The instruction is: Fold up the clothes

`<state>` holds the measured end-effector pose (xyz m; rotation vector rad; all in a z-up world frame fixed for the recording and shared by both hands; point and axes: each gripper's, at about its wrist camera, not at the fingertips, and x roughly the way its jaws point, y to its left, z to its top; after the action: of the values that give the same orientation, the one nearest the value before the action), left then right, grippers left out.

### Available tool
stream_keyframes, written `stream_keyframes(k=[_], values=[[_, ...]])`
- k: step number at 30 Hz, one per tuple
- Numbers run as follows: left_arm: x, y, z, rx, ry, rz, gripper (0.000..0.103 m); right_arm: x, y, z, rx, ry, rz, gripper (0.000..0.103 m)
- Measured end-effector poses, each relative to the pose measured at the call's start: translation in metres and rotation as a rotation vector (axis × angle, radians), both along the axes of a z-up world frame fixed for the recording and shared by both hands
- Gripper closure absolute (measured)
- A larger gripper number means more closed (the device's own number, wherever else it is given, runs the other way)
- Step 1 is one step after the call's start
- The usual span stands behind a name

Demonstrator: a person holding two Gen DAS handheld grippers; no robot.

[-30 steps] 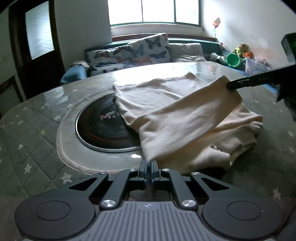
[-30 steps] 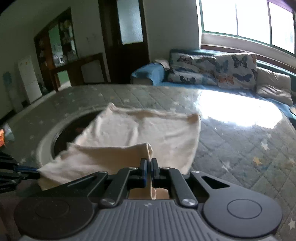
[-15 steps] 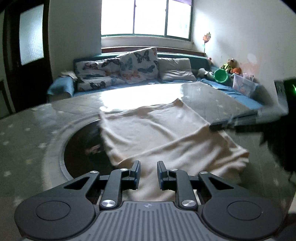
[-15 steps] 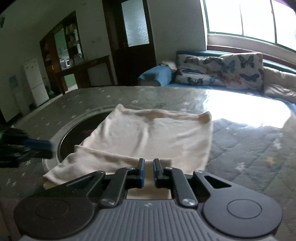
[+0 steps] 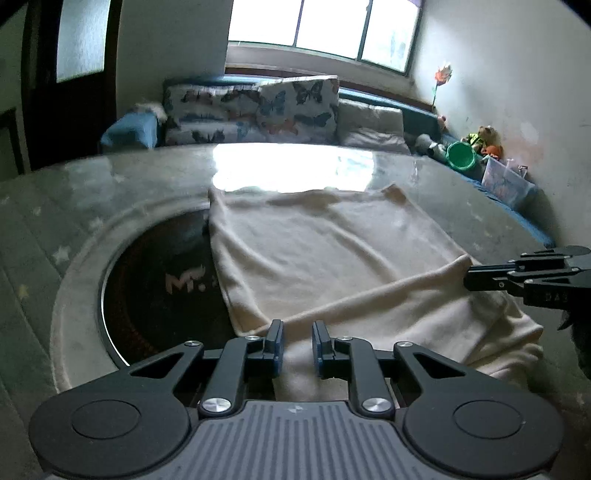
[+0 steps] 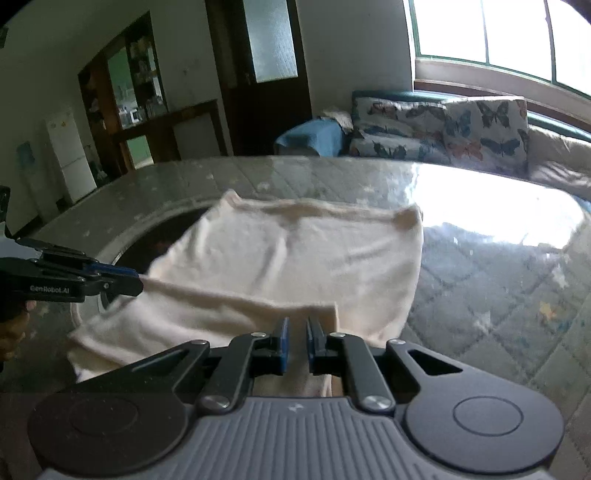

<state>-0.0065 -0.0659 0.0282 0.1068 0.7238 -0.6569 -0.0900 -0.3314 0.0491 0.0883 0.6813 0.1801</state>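
Hovering over the cream garment [image 5: 325, 251], both jaws parted.

My left hand-held gripper [image 5: 297, 343] and right hand-held gripper [image 6: 296, 343] hide its near edge; folded band runs crosswise on the surface [image 6: 498, 295].

Cream garment [image 5: 332, 258] lies on the table, near edge folded over.

Butterfly-cushioned sofa [image 5: 258, 110] under bright window [image 5: 317, 27]
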Motion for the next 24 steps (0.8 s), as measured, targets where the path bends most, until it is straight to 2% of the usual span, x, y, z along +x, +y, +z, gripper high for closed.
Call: stream_keyframes(k=[2, 4, 8, 13, 16, 19, 24], values=[[0.003, -0.003, 0.000, 0.008, -0.008, 0.003, 0.084, 0.006, 0.001, -0.001, 0.001, -0.003, -0.004, 0.088], [0.008, -0.006, -0.007, 0.026, 0.007, 0.008, 0.084, 0.012, 0.000, -0.006, 0.001, 0.013, -0.014, 0.088], [0.002, -0.009, -0.001, 0.053, -0.024, 0.003, 0.083, 0.012, -0.003, -0.008, 0.005, 0.032, -0.022, 0.088], [-0.021, -0.015, 0.014, 0.034, -0.078, -0.068, 0.077, -0.007, 0.002, 0.001, -0.005, 0.028, 0.037, 0.079], [-0.030, -0.025, 0.004, 0.081, -0.077, -0.118, 0.077, -0.013, 0.006, -0.006, -0.033, 0.060, 0.057, 0.079], [-0.035, -0.030, -0.007, 0.136, -0.074, -0.126, 0.077, -0.019, 0.005, -0.007, -0.044, 0.064, 0.062, 0.079], [-0.046, -0.026, 0.005, 0.103, -0.101, -0.148, 0.073, -0.033, 0.001, 0.006, -0.047, 0.032, 0.043, 0.077]])
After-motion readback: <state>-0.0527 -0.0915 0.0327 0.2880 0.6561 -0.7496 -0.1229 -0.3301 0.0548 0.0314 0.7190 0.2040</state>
